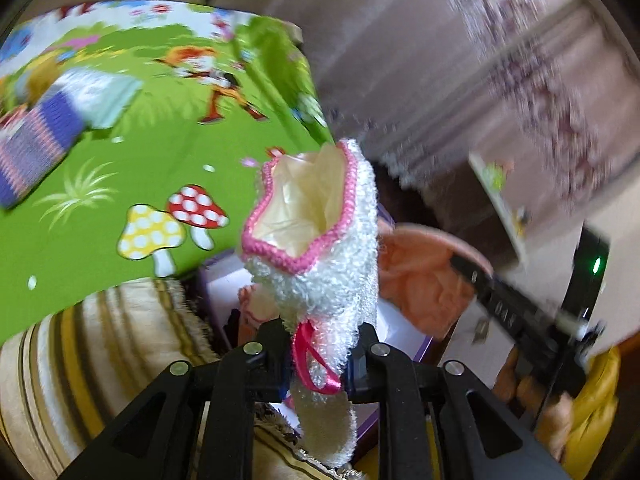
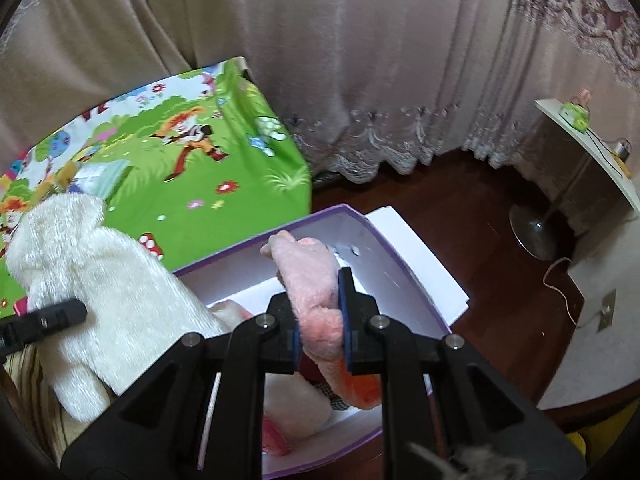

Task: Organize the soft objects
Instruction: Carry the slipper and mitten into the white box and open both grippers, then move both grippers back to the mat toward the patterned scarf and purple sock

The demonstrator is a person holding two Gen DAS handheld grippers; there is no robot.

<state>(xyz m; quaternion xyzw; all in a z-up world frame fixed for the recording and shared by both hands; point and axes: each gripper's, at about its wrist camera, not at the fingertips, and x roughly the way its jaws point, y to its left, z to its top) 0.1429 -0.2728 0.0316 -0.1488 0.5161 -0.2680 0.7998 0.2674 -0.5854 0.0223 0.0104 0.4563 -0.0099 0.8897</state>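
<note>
left wrist view: the left gripper pinches a fluffy white pouch with pink knitted trim and a shiny cream lining, held up at frame centre. right wrist view: the right gripper is clamped on a pink plush toy above the open purple-edged box at lower centre, where other soft pieces already lie. the step in hand looks like loading the box; next, lower each piece in and let go. a bright cartoon mat fills the upper left.
</note>
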